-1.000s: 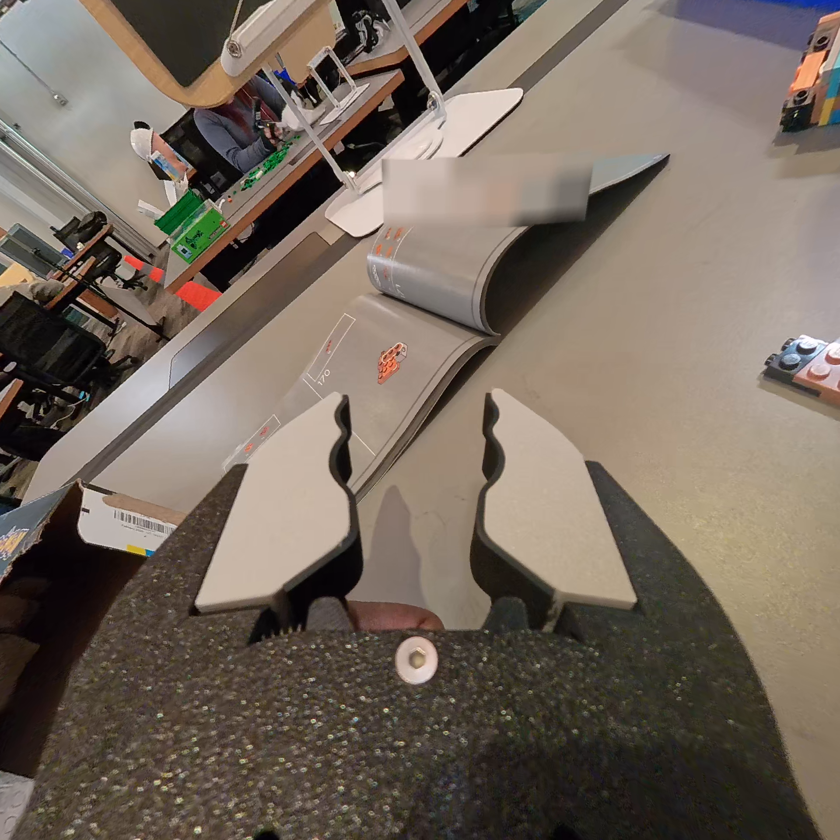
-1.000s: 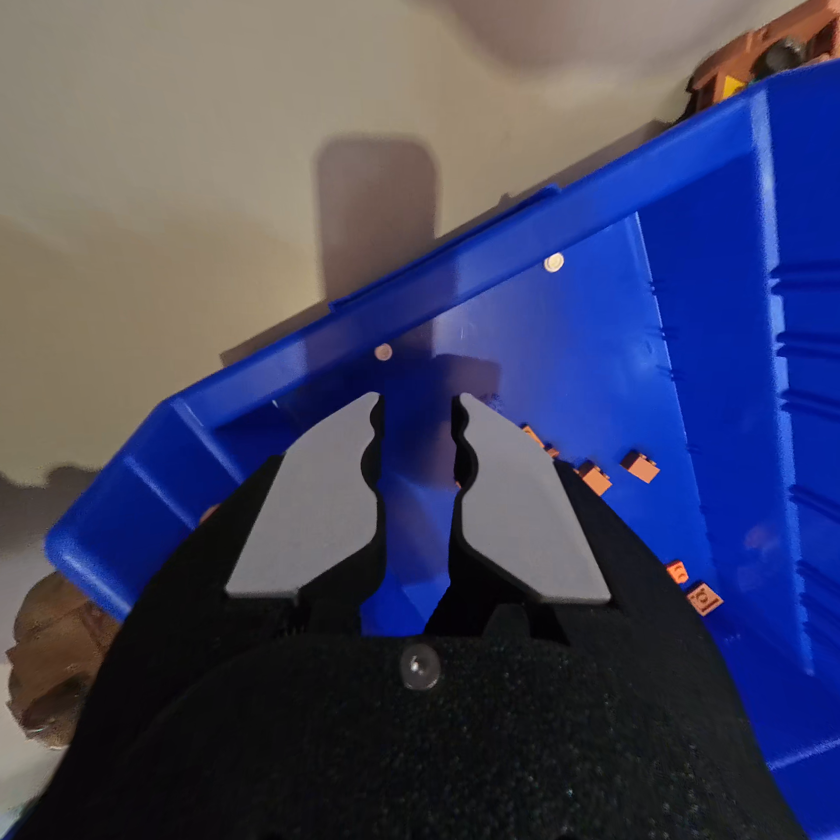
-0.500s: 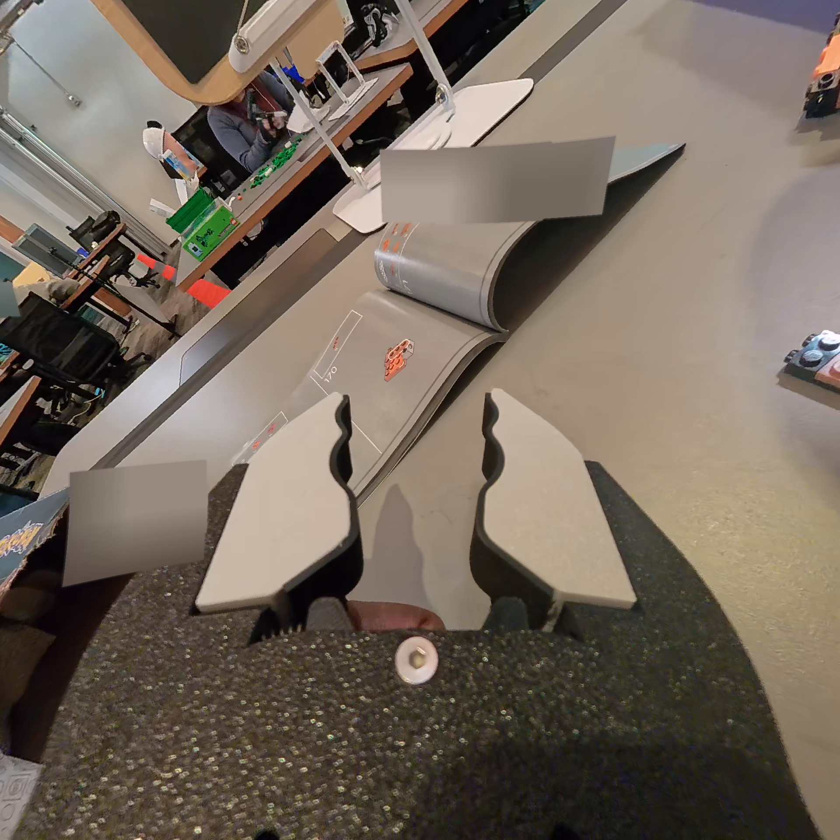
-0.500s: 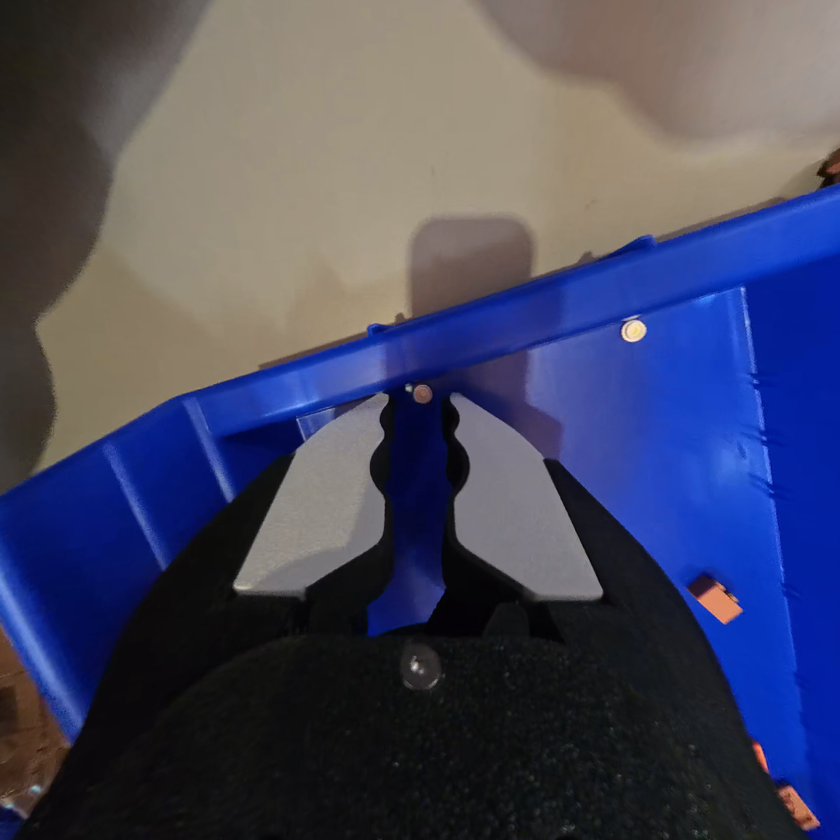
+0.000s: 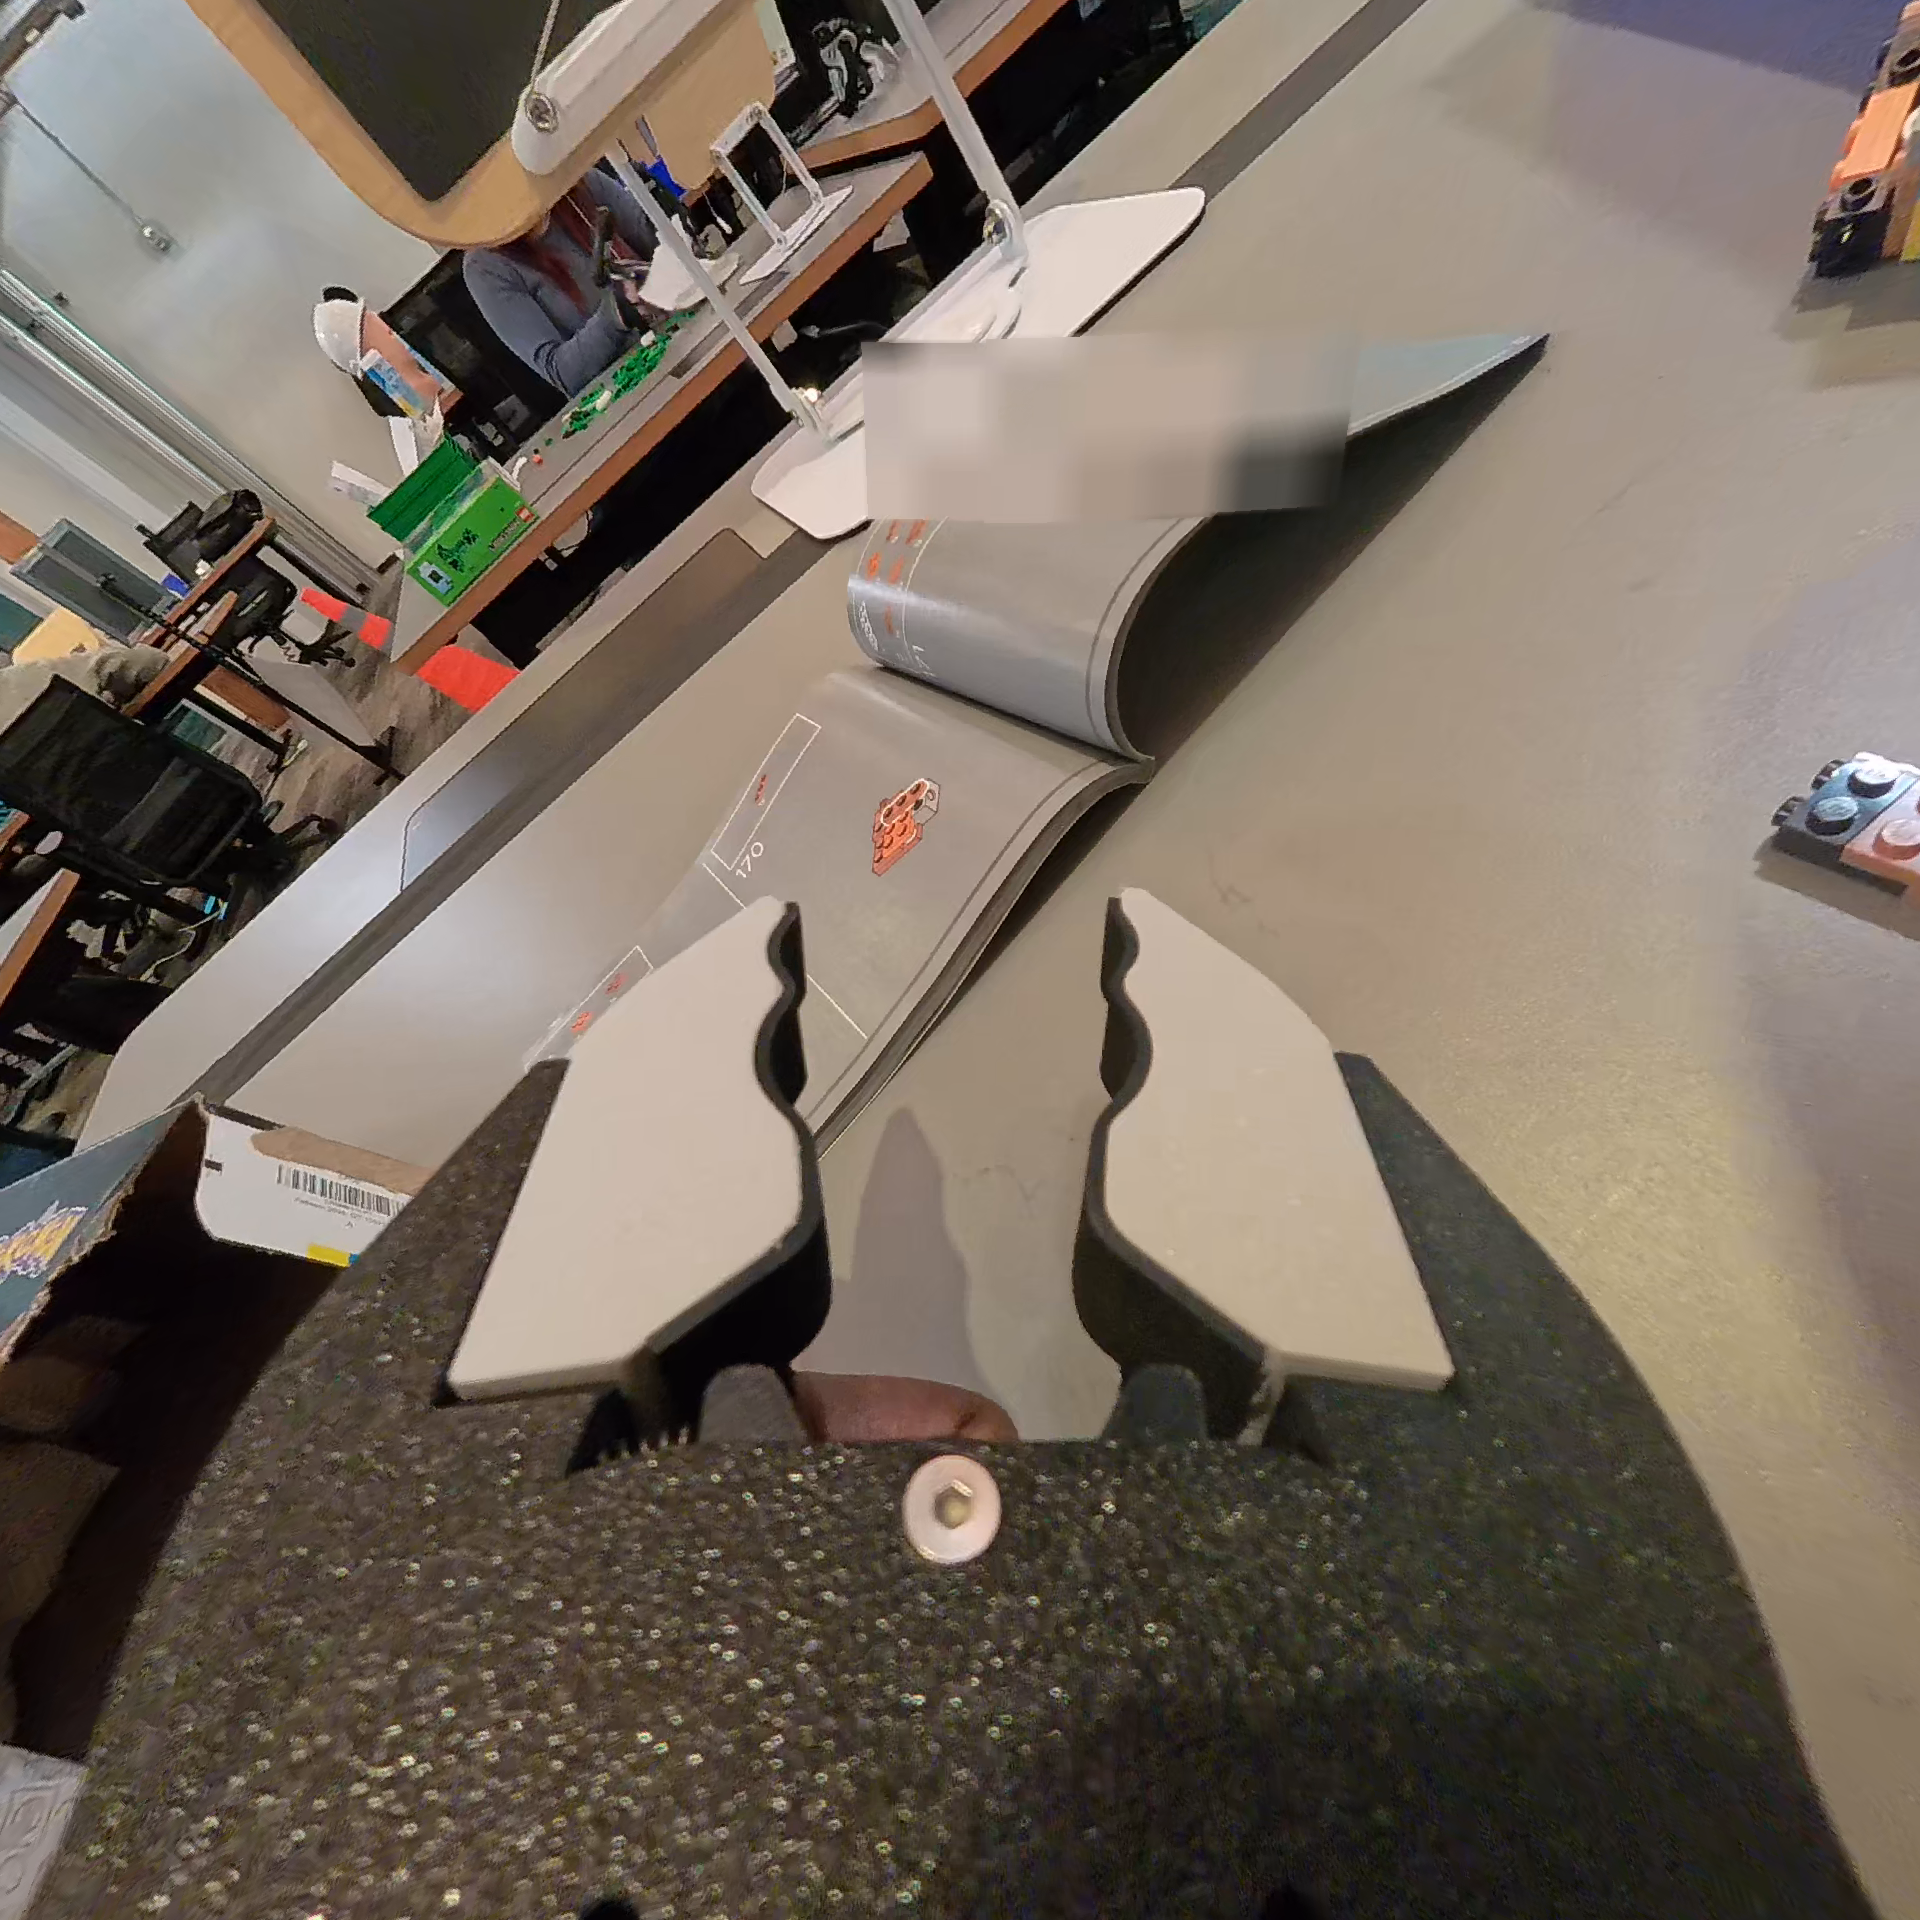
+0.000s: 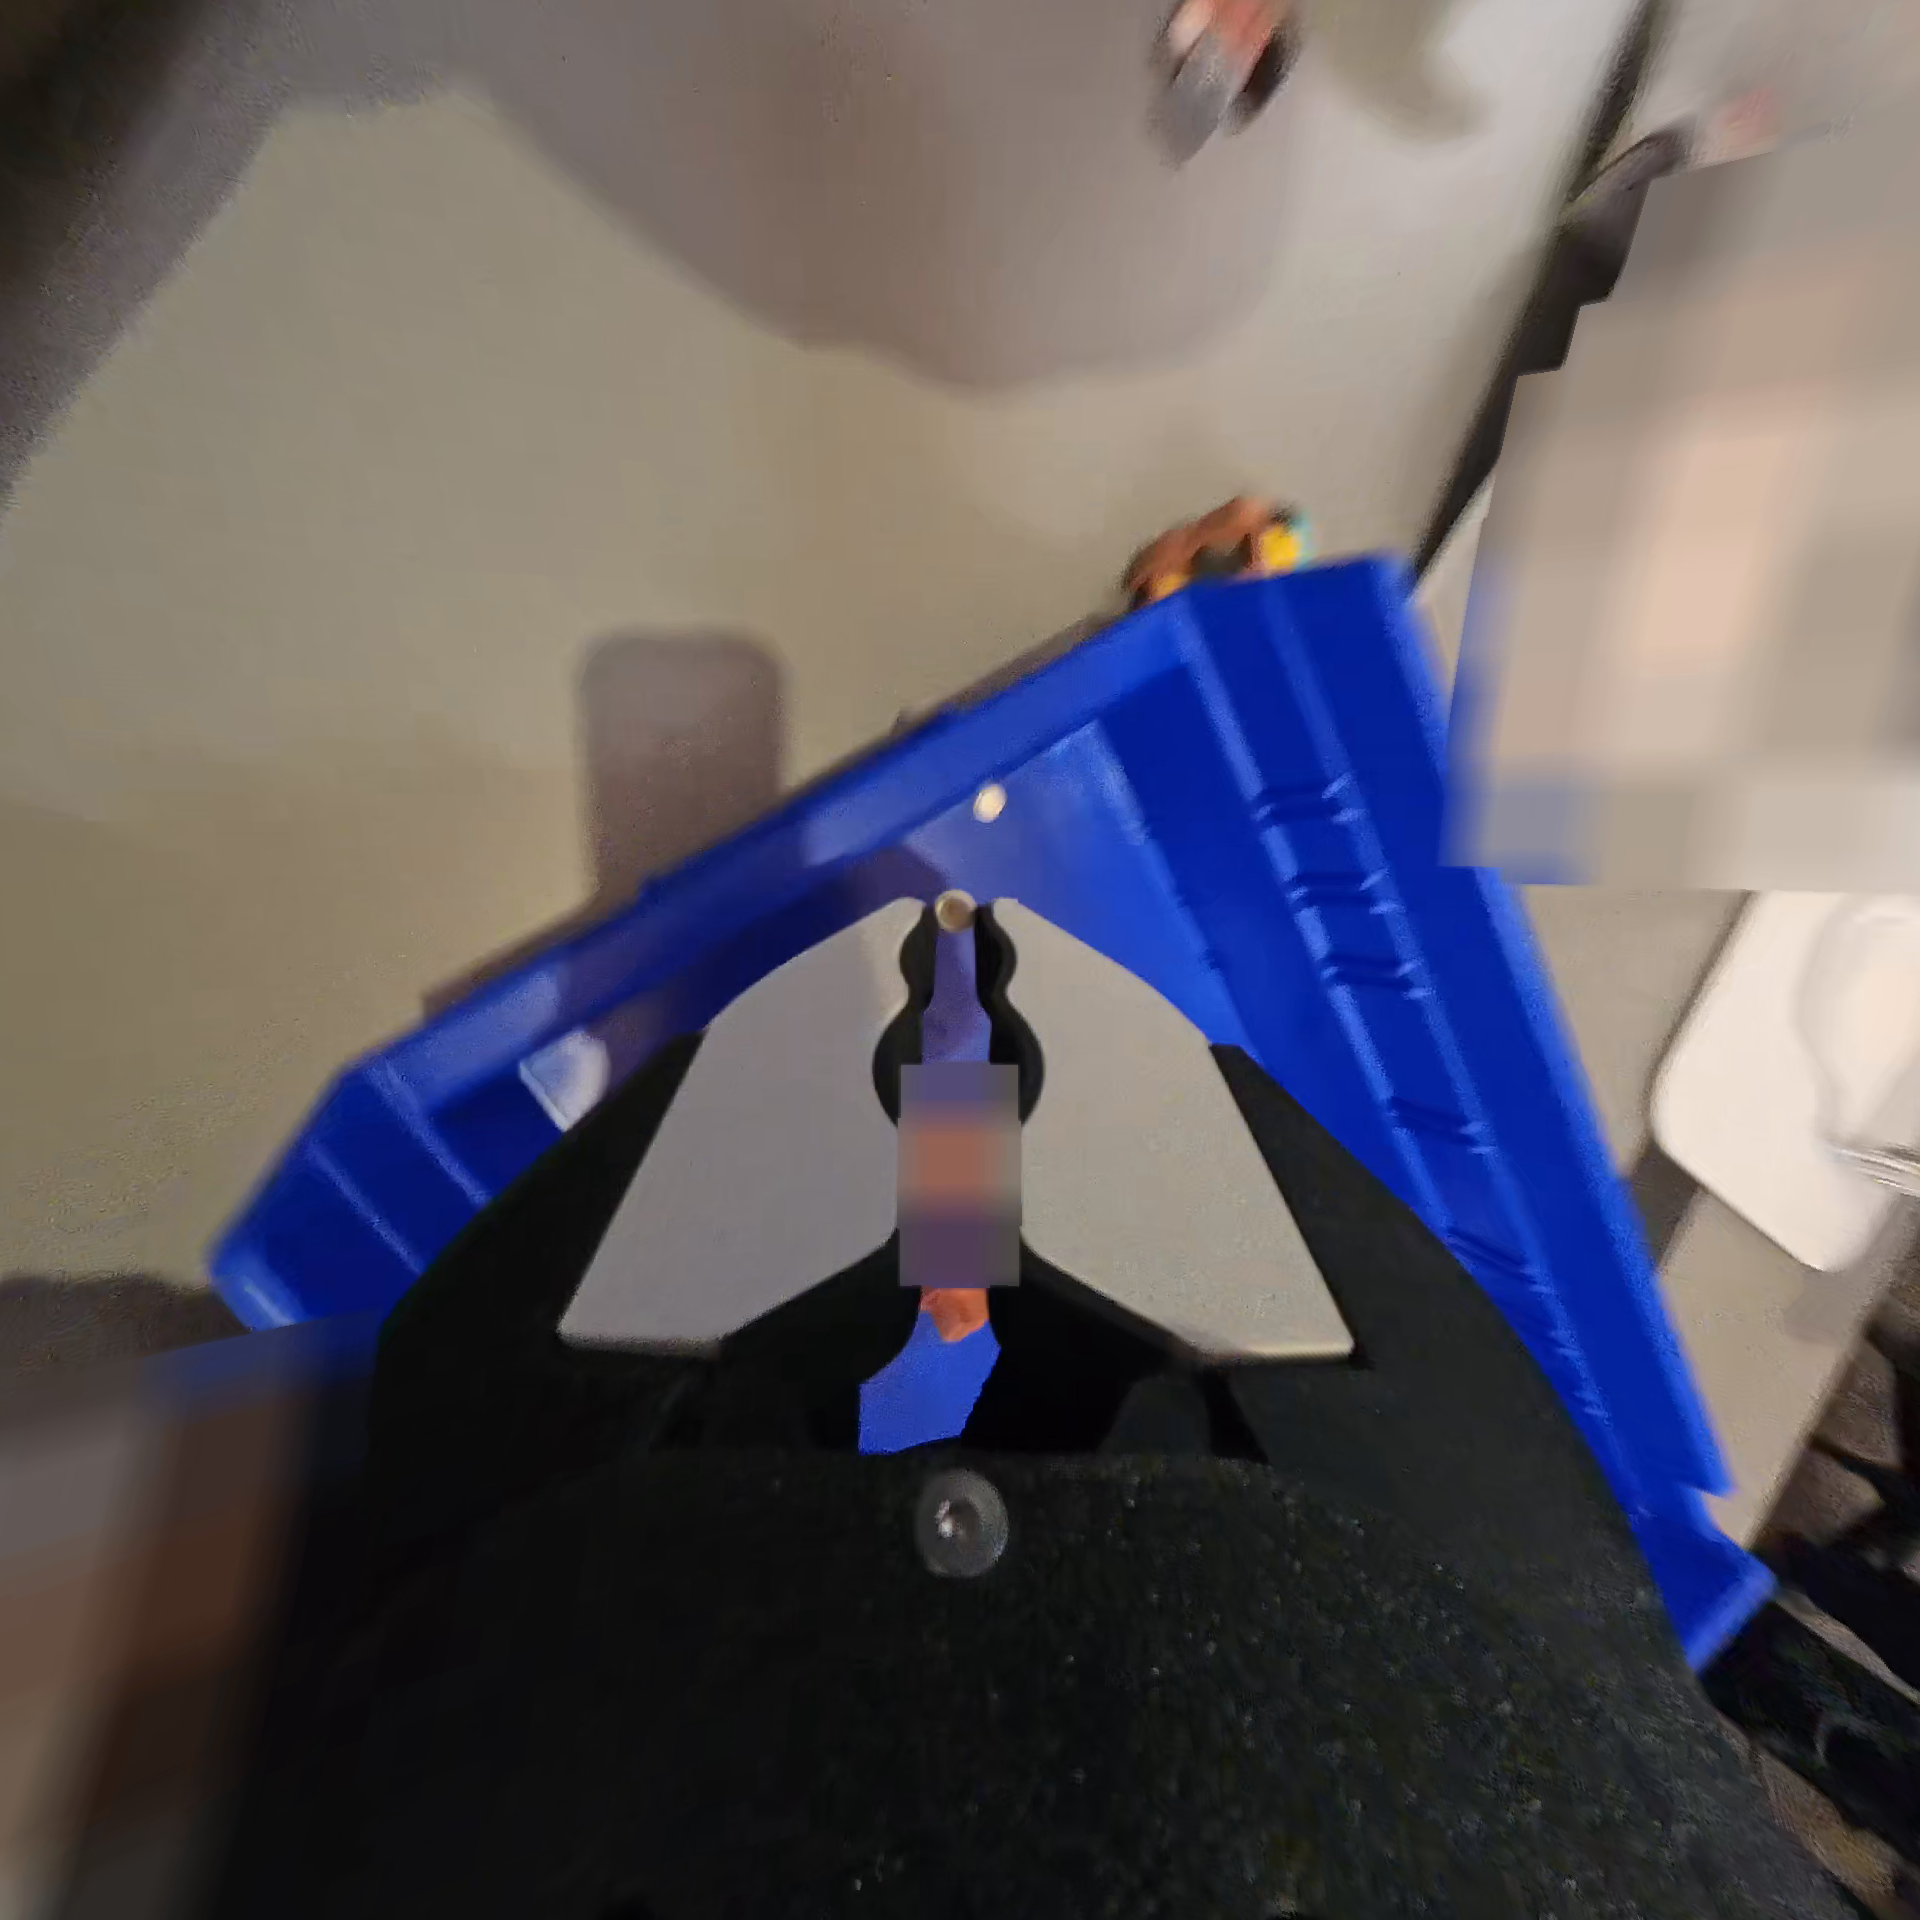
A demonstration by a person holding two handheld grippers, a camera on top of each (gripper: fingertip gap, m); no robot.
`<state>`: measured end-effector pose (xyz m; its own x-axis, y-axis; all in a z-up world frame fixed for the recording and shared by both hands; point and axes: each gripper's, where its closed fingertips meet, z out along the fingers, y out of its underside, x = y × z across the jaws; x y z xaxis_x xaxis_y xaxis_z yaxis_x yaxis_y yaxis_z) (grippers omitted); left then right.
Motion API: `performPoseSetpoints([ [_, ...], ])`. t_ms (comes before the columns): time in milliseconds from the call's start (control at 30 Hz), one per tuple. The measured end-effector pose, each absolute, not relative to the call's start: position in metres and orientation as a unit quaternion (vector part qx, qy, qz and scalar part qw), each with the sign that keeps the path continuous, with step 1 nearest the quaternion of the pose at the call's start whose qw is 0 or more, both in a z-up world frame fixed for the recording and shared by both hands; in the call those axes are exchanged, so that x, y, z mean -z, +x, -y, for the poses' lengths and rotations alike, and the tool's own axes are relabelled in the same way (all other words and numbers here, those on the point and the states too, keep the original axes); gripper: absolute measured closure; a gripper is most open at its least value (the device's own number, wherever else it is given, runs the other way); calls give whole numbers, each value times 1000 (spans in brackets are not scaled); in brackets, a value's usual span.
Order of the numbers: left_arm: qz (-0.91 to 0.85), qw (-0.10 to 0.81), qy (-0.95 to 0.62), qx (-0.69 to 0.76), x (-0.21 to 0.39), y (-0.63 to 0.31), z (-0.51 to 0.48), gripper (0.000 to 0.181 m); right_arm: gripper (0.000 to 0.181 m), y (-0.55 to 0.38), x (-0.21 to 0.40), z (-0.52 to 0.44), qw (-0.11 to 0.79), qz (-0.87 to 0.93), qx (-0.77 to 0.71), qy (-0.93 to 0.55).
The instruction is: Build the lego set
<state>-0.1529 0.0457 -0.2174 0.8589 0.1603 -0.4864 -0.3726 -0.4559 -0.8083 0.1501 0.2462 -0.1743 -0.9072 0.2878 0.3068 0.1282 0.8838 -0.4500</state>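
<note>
Right gripper (image 6: 961, 914) pinches 1 small round stud (image 6: 952, 908) above blue bin (image 6: 1351, 935); stud's axis unclear. Left gripper (image 5: 951, 914) spread, empty.

blue bin (image 6: 1351, 831) motion-blurred, small assembly (image 5: 1860, 831) cut off by edge

printed marks show on the open instruction booklet (image 5: 914, 852), a torn box flap (image 5: 312, 1195) and a green box (image 5: 468, 540).

I'm seeing a bright blue bin (image 6: 1351, 852), grey instruction booklet (image 5: 935, 831) with orange brick drawings, speckled black gripper bodies.
</note>
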Motion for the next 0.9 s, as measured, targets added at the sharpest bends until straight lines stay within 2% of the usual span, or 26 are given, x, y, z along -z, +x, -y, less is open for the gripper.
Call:
performPoseSetpoints([
  [100, -66, 520, -814, -250, 217, -152, -46, 126, 174, 143, 161, -203, 234, 936, -221, -143],
  [200, -65, 525, -813, -244, 216, -151, -45, 126, 174, 138, 180, -162, 244, 929, -197, -197],
  [433, -46, 532, -811, -239, 213, -154, -36, 128, 174, 120, 248, -98, 201, 855, -240, -414],
  [533, -44, 530, -812, -241, 214, -155, -33, 129, 174, 108, 262, -102, 245, 832, -226, -444],
  [600, -43, 528, -813, -242, 214, -155, -32, 130, 163, 109, 260, -103, 238, 836, -214, -446],
  [667, -41, 525, -814, -243, 215, -155, -32, 130, 152, 114, 246, -110, 231, 849, -203, -431],
  [733, -37, 523, -816, -243, 215, -156, -30, 130, 151, 118, 220, -128, 219, 850, -209, -431],
  [833, -29, 521, -818, -242, 216, -157, -28, 130, 153, 119, 172, -191, 226, 831, -191, -470],
  [900, -23, 521, -819, -240, 216, -158, -26, 130, 154, 126, 164, -256, 211, 815, -125, -525],
])
